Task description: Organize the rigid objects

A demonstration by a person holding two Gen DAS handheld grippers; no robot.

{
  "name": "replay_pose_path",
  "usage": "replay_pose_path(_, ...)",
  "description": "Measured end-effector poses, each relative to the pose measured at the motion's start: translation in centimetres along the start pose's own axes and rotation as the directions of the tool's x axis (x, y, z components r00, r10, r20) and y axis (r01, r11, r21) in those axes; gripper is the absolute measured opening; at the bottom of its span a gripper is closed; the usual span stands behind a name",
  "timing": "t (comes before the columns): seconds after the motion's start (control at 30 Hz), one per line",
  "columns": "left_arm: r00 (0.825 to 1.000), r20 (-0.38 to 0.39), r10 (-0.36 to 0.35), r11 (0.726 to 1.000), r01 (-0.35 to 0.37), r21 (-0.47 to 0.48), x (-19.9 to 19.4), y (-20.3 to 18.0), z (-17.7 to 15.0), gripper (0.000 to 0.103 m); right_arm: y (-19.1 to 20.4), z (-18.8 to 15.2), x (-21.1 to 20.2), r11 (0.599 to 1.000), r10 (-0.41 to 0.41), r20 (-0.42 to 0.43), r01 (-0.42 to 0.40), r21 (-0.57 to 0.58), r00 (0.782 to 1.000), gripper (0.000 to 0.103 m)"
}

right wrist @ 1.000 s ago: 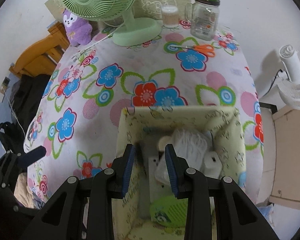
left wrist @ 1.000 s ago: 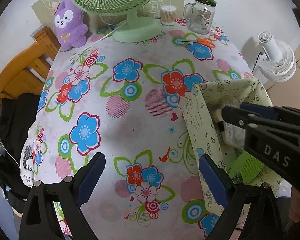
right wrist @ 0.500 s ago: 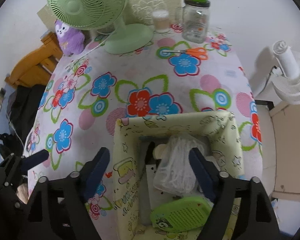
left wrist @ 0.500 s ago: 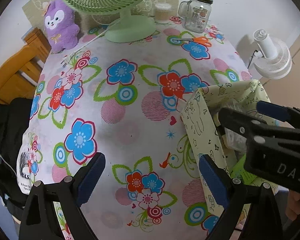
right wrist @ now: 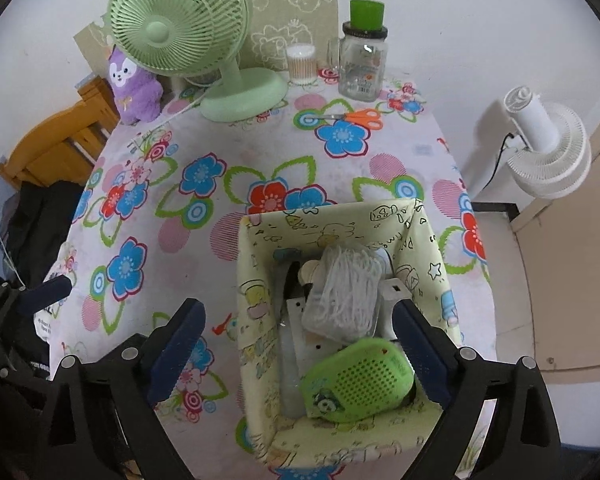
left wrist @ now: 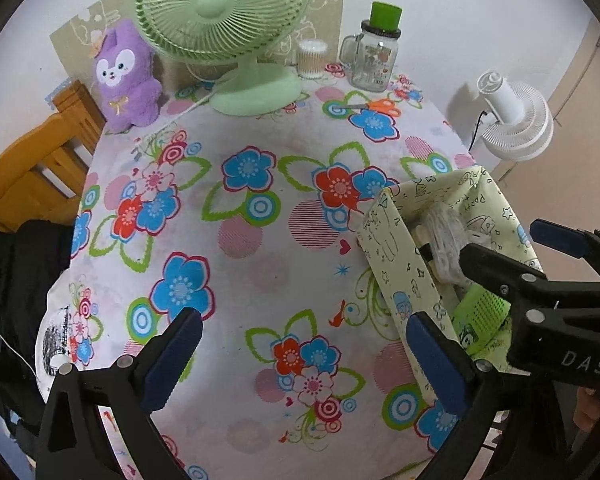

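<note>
Pale-green fabric made up the bin [right wrist: 260, 280] that sat at the table's near right corner, its long axis running from you toward twelve o'clock, mouth facing up. Inside it you had one green perforated case [right wrist: 360, 380] at the six o'clock end, lying across the bin, one clear bag of white cord [right wrist: 348, 292] above it with its length running toward twelve, and white blocks [right wrist: 392, 292] half hidden beneath; I could not count those.

Your right gripper [right wrist: 296, 352] hung over the bin with its jaws opening, wide apart, the pads pressing on nothing though the bin's contents showed between them. Your left gripper [left wrist: 300, 360] was over bare tablecloth [left wrist: 260, 264] at the bin's nine o'clock side, jaws also opening, nothing between them.

On the table's far edge you had one green fan [right wrist: 180, 32] at eleven o'clock, one purple plush [right wrist: 134, 84] at ten, one tub of swabs [right wrist: 300, 64] and one jar [right wrist: 362, 64] at twelve. One pair of scissors [right wrist: 356, 116] lay crosswise before the jar, handles toward three. One white fan [right wrist: 544, 148] stood off the table at two o'clock.
</note>
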State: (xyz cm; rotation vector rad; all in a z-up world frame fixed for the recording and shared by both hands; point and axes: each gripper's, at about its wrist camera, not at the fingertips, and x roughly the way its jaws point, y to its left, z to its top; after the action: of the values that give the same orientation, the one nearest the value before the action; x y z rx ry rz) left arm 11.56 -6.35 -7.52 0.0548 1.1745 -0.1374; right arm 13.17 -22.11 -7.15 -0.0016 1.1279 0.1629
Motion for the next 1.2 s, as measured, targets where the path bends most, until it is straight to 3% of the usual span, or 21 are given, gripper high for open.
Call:
replay_pose_path(0.57, 0.995, 0.090, -0.041, 0.997, 0.034, 0.072, -6.0, 5.5, -3.5, 0.103, 6.2, -3.6, -6.3, 0.996, -0.075, 0.094, 0.070, 0.053, 0.993, 0.097)
replay_pose_path(0.7, 0.991, 0.129, -0.024, 0.994, 0.011, 0.104, -7.6, 6.1, -4.0, 0.103, 7.5, -4.4, -7.7, 0.993, -0.103, 0.117, 0.096, 0.061, 0.988, 0.097)
replay_pose_path(0.83, 0.987, 0.161, -0.025, 0.995, 0.009, 0.100, -9.5, 6.6, -4.4, 0.103, 8.3, -4.9, -9.6, 0.993, -0.106, 0.148, 0.099, 0.058, 0.983, 0.097)
replay_pose_path(0.97, 0.981, 0.195, 0.018, 0.997, -0.033, 0.071, -11.3, 6.7, -4.5, 0.103, 8.6, -5.1, -11.6, 0.994, -0.107, 0.200, 0.100, 0.046, 0.974, 0.097)
replay_pose_path(1.2, 0.968, 0.249, 0.019, 1.000, -0.024, 0.018, -14.5, 6.5, -5.0, 0.103, 7.8, -5.1, -14.5, 0.995, -0.101, 0.270, 0.093, 0.039, 0.957, 0.097)
